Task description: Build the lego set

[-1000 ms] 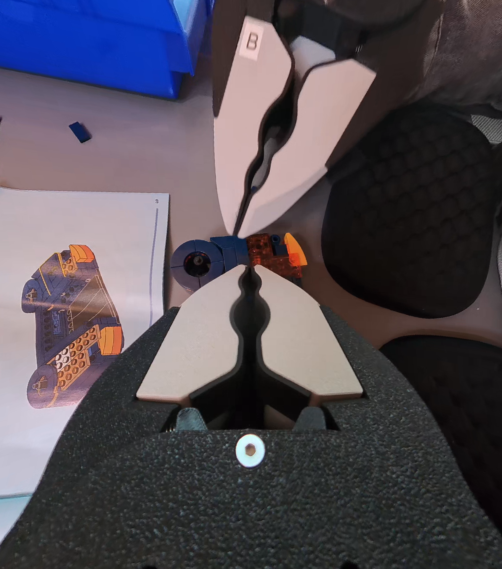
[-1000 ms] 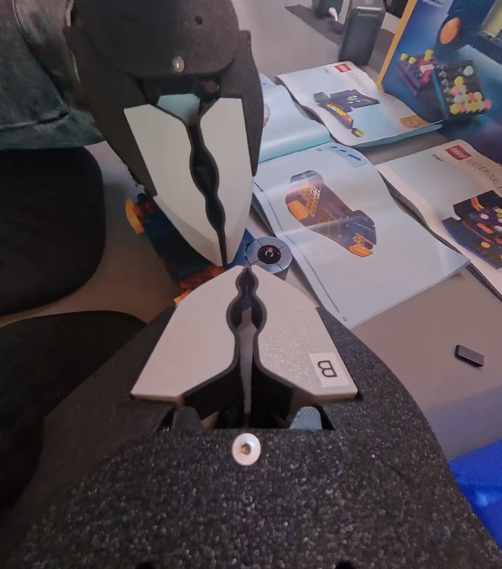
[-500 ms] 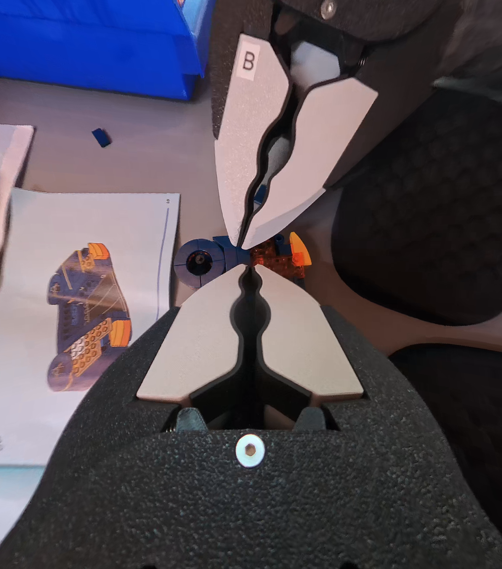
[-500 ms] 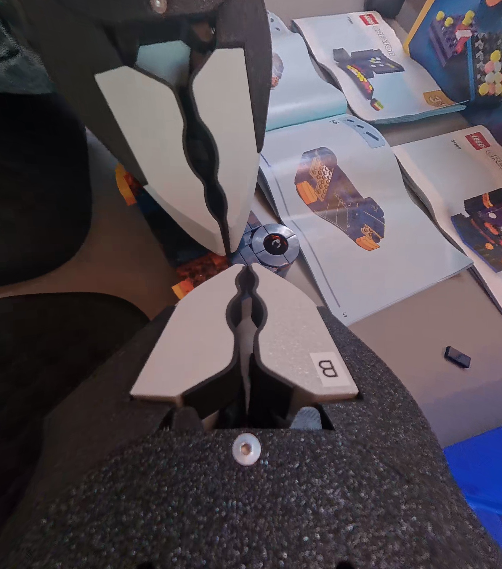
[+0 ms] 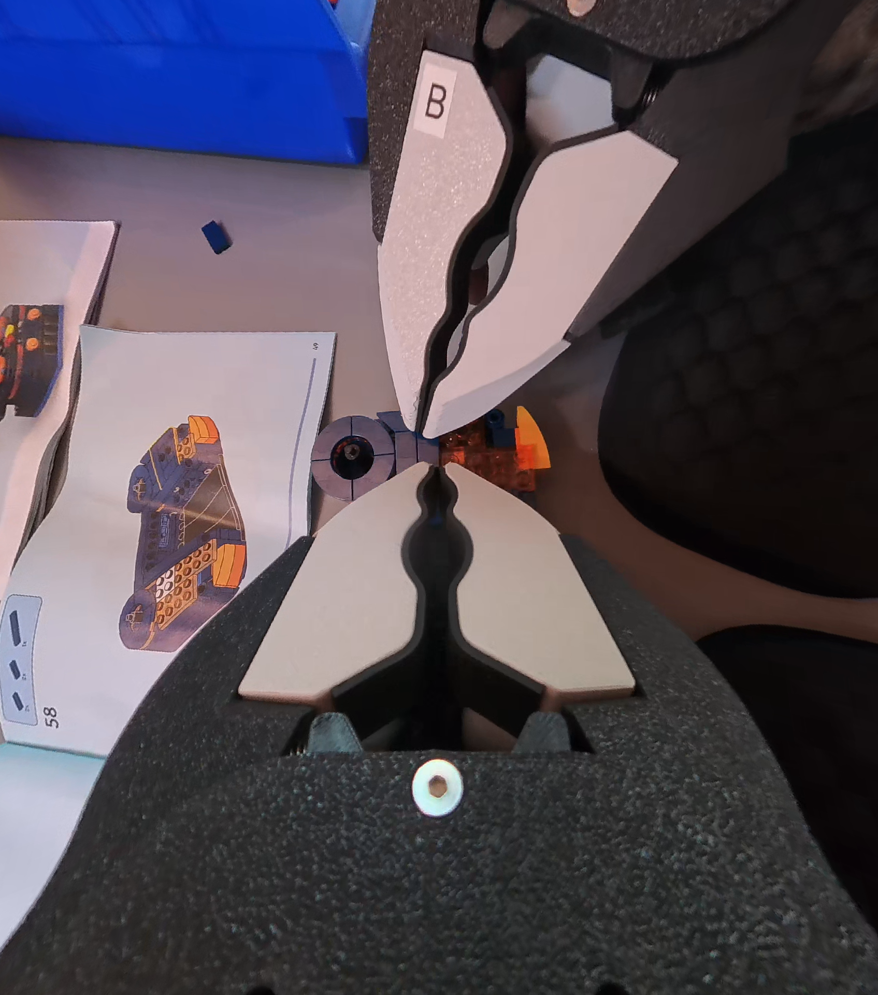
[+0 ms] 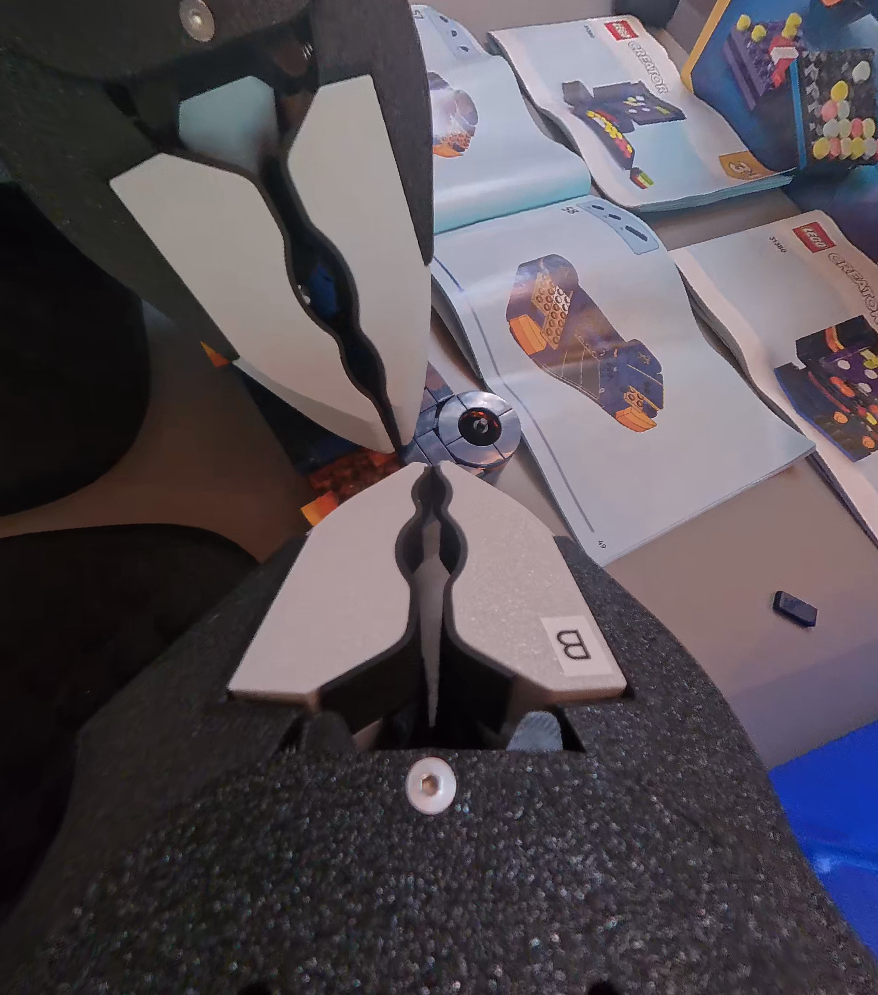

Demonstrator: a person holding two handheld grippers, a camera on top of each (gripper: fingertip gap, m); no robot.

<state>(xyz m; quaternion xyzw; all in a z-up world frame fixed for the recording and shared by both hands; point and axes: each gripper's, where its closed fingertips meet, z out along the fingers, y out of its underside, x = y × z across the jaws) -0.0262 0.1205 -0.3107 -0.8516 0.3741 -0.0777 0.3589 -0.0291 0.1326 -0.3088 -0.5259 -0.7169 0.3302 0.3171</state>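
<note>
A small lego model sits between both grippers: a dark blue round part [image 5: 350, 455], a clear orange block [image 5: 471, 452] and an orange slope [image 5: 531, 444]. My left gripper [image 5: 435, 469] is shut, its tips pinching the model's dark blue middle from the near side. My right gripper [image 5: 422, 431], the one with a label on one finger, comes from the far side, shut, with its tips on the same spot. In the right wrist view the right gripper [image 6: 431, 469] meets the left gripper [image 6: 398, 447] beside the round part [image 6: 479, 425]. The grip points are hidden.
The open instruction booklet [image 5: 173, 484] lies left of the model, with more booklets [image 6: 829, 350] and a lego box [image 6: 802, 81] beyond. A loose dark blue tile [image 5: 216, 237] lies on the grey table. A blue bin [image 5: 157, 70] stands behind. Black chair cushions [image 5: 775, 377] are on the right. Only a small space, under 4 cm, lies between the two pairs of fingers. Left tips and right tips are each some 15 cm from the loose dark blue tile [image 5: 216, 237]. The right camera catches it too, in the right wrist view [image 6: 794, 608].
Both grippers, with the model still between their tips, have shifted toward the open booklet. The right gripper now stands steeper over the model.
</note>
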